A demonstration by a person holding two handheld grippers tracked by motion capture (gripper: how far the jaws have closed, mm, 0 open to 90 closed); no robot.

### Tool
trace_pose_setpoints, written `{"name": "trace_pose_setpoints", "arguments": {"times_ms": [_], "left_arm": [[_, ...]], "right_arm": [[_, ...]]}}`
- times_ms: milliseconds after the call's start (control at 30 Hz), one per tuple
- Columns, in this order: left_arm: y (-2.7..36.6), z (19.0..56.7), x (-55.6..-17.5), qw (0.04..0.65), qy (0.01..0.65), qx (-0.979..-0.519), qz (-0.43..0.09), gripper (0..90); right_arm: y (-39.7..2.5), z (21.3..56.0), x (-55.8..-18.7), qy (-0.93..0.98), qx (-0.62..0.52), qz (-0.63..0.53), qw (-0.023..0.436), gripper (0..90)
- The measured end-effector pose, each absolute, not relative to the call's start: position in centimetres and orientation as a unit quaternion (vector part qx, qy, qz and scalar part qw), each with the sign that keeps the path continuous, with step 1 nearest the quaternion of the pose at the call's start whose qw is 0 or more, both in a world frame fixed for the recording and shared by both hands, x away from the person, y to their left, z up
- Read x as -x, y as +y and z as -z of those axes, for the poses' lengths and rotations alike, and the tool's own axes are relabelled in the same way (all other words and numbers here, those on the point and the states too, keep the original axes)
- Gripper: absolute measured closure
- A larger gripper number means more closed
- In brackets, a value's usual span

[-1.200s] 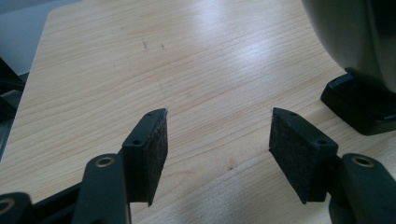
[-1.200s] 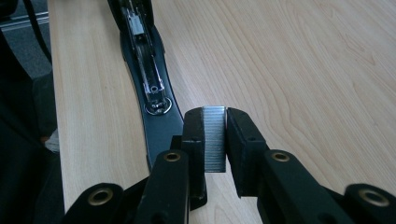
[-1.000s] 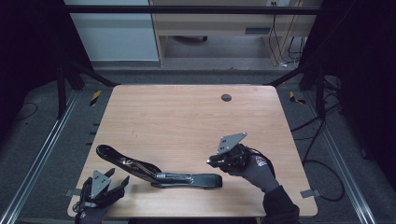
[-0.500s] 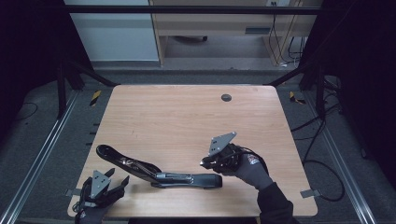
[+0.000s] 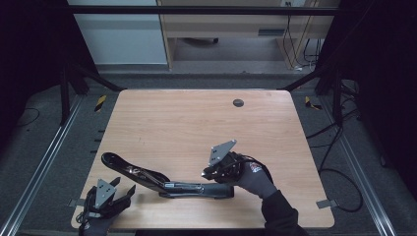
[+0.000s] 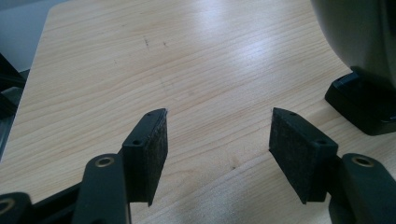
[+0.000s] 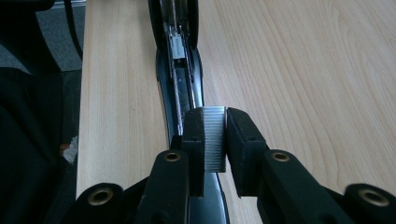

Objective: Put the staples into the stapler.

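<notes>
- pale wooden table [image 5: 196,123] carries a black stapler hinged open [image 5: 162,179].
- right gripper [image 7: 215,135] pinches a silver staple strip [image 7: 215,140] over it.
- left gripper [image 6: 217,140] gapes, empty.

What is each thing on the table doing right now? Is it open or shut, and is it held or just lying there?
Stapler: opened out flat on the table, staple channel bare.
Strip of staples: pinched upright, above the stapler's channel.
Right gripper: shut on the strip.
Left gripper: open, holding nothing.
</notes>
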State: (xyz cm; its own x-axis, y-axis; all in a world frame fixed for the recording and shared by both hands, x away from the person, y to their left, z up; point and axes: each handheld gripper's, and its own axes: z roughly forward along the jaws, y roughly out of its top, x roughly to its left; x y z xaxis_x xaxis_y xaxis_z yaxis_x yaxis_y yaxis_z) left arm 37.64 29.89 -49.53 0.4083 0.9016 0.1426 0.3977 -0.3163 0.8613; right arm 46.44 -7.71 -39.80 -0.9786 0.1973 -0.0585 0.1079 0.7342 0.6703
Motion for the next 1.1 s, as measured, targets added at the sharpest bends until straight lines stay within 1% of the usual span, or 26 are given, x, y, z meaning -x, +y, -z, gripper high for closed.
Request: {"name": "trace_pose_setpoints", "arguments": {"times_ms": [733, 1100], "left_arm": [[30.1, 49.5, -37.7, 0.389, 0.439, -0.743, -0.323, 36.8], [30.1, 49.5, -37.7, 0.388, 0.438, -0.743, -0.324, 36.8]], "right_arm": [[-5.3, 40.7, -46.7, 0.935, -0.066, -0.345, 0.048, 78.0], [-4.3, 41.9, -46.8, 0.938, -0.06, -0.338, 0.037, 78.0]]}}
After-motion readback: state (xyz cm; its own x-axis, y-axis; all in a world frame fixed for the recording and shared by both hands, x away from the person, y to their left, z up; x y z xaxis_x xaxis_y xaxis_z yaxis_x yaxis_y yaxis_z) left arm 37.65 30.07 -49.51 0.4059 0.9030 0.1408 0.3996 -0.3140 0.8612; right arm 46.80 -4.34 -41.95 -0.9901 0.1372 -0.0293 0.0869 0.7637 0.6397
